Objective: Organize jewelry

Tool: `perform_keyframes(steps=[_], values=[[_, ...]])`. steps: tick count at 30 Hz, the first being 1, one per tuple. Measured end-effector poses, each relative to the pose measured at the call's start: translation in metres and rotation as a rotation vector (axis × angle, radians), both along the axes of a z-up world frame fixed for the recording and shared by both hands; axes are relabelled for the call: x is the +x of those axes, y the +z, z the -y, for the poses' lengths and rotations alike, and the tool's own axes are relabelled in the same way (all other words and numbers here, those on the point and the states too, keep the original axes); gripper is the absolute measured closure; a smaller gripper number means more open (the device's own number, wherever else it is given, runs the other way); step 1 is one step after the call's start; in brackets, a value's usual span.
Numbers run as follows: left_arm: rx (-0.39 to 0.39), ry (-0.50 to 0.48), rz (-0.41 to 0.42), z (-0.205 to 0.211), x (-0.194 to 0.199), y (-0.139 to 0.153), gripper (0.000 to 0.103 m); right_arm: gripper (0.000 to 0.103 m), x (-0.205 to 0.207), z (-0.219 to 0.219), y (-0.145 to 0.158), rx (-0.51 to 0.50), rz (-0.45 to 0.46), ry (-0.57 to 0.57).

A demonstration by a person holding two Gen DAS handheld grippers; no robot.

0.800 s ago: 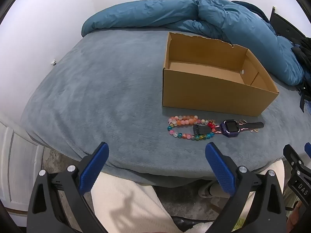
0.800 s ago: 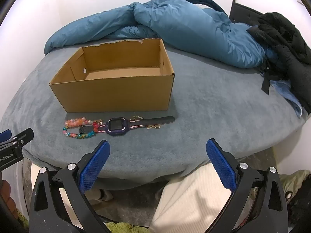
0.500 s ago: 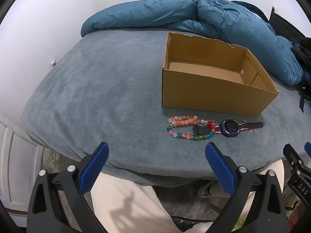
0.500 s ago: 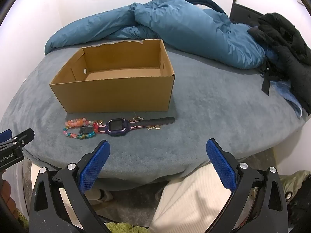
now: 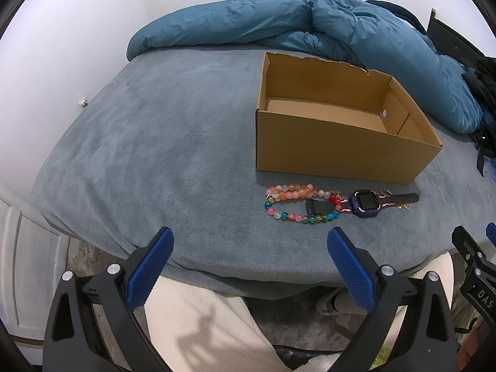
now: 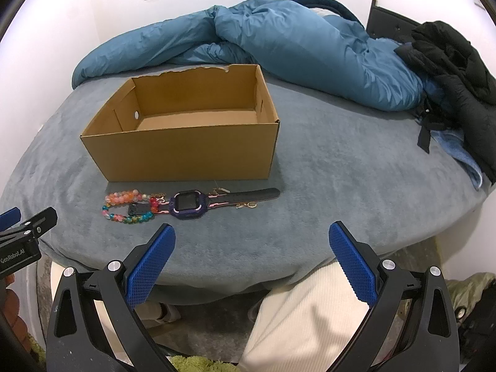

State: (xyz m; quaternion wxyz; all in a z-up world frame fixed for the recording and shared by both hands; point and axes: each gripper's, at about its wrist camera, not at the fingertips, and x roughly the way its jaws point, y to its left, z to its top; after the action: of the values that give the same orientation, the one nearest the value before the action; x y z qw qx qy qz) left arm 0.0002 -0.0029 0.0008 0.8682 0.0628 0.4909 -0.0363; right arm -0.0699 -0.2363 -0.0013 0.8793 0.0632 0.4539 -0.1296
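Note:
An open cardboard box stands on the grey-blue bed blanket; what shows of its floor is bare. In front of it lie a colourful bead bracelet, a purple watch with a black strap and small gold pieces. My left gripper is open and empty, below and left of the jewelry. My right gripper is open and empty, below and right of the watch. Each gripper's edge shows in the other's view.
A crumpled blue duvet lies behind the box. Black clothing is piled at the right. The bed's front edge is just ahead of both grippers, with the person's white trousers below.

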Motion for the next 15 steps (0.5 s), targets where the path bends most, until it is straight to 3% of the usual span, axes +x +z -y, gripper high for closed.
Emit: perform_keyframes(steps=[15], values=[[0.001, 0.0, 0.002, 0.0033, 0.0002, 0.0009, 0.006, 0.008, -0.0009, 0.0002, -0.0031, 0.0, 0.002, 0.001]])
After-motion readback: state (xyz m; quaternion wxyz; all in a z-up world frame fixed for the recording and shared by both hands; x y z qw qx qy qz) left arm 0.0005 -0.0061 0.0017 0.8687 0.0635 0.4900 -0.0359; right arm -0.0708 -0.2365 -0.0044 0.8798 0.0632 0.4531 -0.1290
